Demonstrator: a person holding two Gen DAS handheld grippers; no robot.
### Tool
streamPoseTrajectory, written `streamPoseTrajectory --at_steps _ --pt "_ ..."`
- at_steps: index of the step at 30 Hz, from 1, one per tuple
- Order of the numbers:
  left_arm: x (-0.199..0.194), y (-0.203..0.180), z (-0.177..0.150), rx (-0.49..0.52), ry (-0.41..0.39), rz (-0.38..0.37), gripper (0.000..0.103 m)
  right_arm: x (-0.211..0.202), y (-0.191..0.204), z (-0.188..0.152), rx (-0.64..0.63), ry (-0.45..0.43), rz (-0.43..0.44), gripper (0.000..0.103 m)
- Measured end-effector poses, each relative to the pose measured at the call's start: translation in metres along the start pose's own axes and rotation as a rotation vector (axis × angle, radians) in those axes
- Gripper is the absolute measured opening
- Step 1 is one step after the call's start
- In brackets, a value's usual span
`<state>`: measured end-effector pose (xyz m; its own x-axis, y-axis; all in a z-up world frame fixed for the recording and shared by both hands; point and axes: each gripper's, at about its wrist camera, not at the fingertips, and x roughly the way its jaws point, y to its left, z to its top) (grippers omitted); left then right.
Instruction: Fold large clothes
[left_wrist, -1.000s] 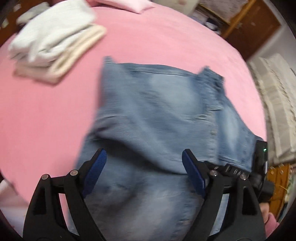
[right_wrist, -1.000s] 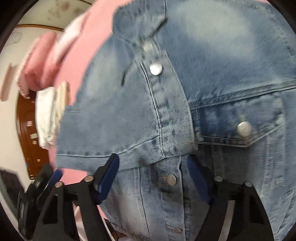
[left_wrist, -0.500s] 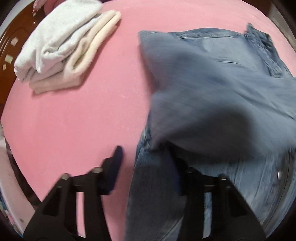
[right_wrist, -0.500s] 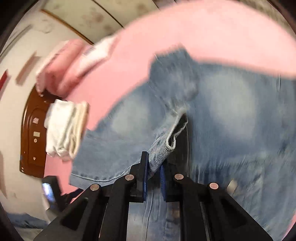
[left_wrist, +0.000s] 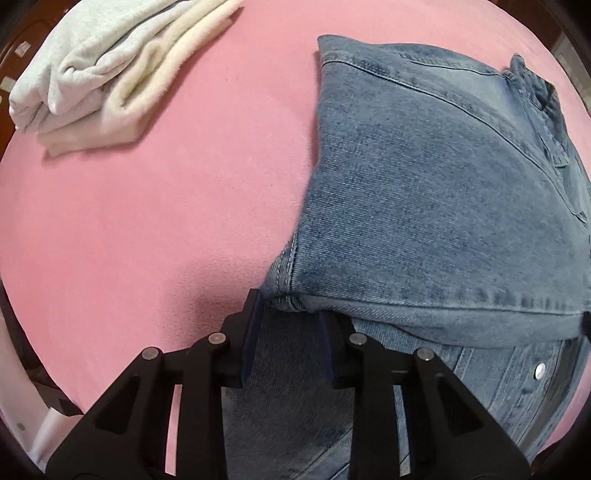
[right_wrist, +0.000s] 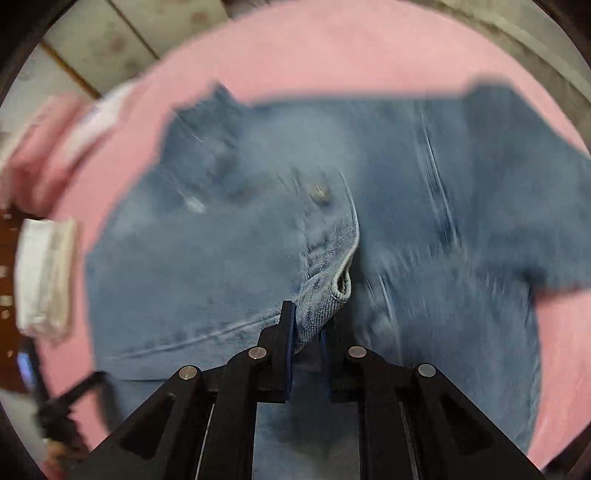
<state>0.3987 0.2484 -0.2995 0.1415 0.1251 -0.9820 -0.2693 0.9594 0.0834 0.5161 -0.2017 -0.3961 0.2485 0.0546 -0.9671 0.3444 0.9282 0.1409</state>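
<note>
A pink bedsheet (left_wrist: 147, 221) filled most of both views, and on it lay a blue denim jacket (left_wrist: 424, 192), the largest thing in the scene. In the left wrist view the jacket took up the right half of the sheet, with one panel folded over the rest so that a straight hem ran across near the fingers and a seam ran diagonally up toward the far right. Its wash was faded mid-blue, darker along the stitched edges. A metal snap button (left_wrist: 540, 370) showed on the lower layer at the near right. In the right wrist view the jacket (right_wrist: 207, 266) was smeared by motion blur, spread across the centre of the sheet (right_wrist: 332, 55), with another button (right_wrist: 320, 192) dimly visible near the middle. No brand, label or writing could be read on the cloth.

At the far left of the left wrist view sat a stack of folded white and cream clothes (left_wrist: 110, 70), well apart from the jacket.

The left gripper (left_wrist: 291, 332) reached forward from the near edge, low over the bed, its jaws set at a narrow gap around the near corner of the folded panel; whether they actually pinched the denim could not be told. The right gripper (right_wrist: 307, 325) also pointed forward from the near edge, its jaws closed tight on a bunched fold of the jacket's edge that rose just beyond the fingertips.
</note>
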Motion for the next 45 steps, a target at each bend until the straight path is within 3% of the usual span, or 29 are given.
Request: streamPoseTrajectory --at_steps 2,6,8,10,12,15,16,17,18,20,22,25,27,29,30,31,32,34,35,36,38,41,43,45 --pt "-0.01 0.004 -0.005 0.018 -0.01 0.007 0.025 0.003 0.003 -0.002 0.001 -0.008 -0.034 0.015" --pt "-0.044 0.016 -0.023 0.014 -0.092 0.009 0.025 -0.016 0.016 0.001 -0.031 -0.068 -0.174 0.037" --pt "-0.06 0.019 -0.03 0.009 -0.131 -0.012 0.025 -0.041 0.022 0.01 -0.059 -0.136 -0.244 0.037" --pt "-0.076 0.015 -0.039 0.015 -0.178 -0.041 0.025 -0.064 0.024 0.015 -0.082 -0.2 -0.241 0.037" --pt "-0.09 -0.005 -0.039 0.04 -0.192 -0.108 0.025 -0.073 0.031 0.024 -0.091 -0.198 -0.116 0.037" --pt "-0.086 -0.039 -0.029 0.084 -0.153 -0.23 0.023 -0.054 0.056 0.032 -0.13 -0.066 0.184 0.033" --pt "-0.081 -0.046 -0.029 0.094 -0.142 -0.246 0.017 -0.043 0.065 0.031 -0.127 -0.008 0.281 0.027" --pt "-0.072 -0.058 -0.027 0.108 -0.12 -0.26 0.017 -0.027 0.072 0.027 -0.099 0.065 0.389 0.007" --pt "-0.06 -0.069 -0.024 0.131 -0.078 -0.271 0.017 -0.011 0.078 0.021 -0.057 0.127 0.475 0.001" --pt "-0.038 -0.086 -0.017 0.16 -0.014 -0.265 0.01 0.017 0.09 0.012 -0.008 0.219 0.545 0.001" --pt "-0.019 -0.099 -0.013 0.175 0.038 -0.22 0.01 0.034 0.096 0.011 -0.016 0.234 0.475 0.001" --pt "-0.022 -0.088 -0.015 0.166 0.019 -0.204 0.01 0.039 0.079 0.016 0.0 0.192 0.371 0.001" --pt "-0.025 -0.072 -0.013 0.164 -0.011 -0.063 0.01 0.032 0.05 0.024 0.023 0.143 0.321 0.0" --pt "-0.019 -0.042 -0.012 0.129 -0.004 0.059 0.01 0.031 0.017 0.034 0.017 0.091 0.197 0.0" --pt "-0.015 -0.029 -0.012 0.105 0.0 0.082 0.01 0.026 0.0 0.038 0.019 0.068 0.143 0.0" --pt "-0.014 -0.014 -0.012 0.079 -0.002 0.062 0.01 0.023 -0.014 0.043 0.027 0.059 0.125 0.0" --pt "-0.014 -0.007 -0.011 0.066 -0.003 0.031 0.01 0.022 -0.021 0.047 0.041 0.073 0.165 0.0" --pt "-0.02 0.0 -0.01 0.056 -0.01 0.016 0.01 0.017 -0.016 0.052 0.026 0.064 0.125 0.0" --pt "-0.024 -0.001 -0.009 0.063 -0.019 0.014 0.01 0.01 -0.005 0.055 -0.012 0.018 0.06 0.0" --pt "-0.031 -0.006 -0.007 0.075 -0.044 -0.012 0.01 0.002 0.007 0.058 -0.05 -0.029 0.065 0.0" --pt "-0.04 -0.019 0.001 0.088 -0.08 -0.104 0.01 -0.008 0.033 0.062 -0.105 -0.092 0.243 0.0" --pt "-0.045 -0.05 0.016 0.119 -0.1 -0.252 0.01 0.007 0.077 0.074 -0.157 -0.024 0.512 0.0" --pt "-0.037 -0.074 0.026 0.146 -0.111 -0.269 0.01 0.025 0.116 0.078 -0.23 -0.002 0.581 0.0" --pt "-0.025 -0.09 0.044 0.16 -0.12 -0.237 0.01 0.048 0.15 0.086 -0.306 0.001 0.549 0.0"
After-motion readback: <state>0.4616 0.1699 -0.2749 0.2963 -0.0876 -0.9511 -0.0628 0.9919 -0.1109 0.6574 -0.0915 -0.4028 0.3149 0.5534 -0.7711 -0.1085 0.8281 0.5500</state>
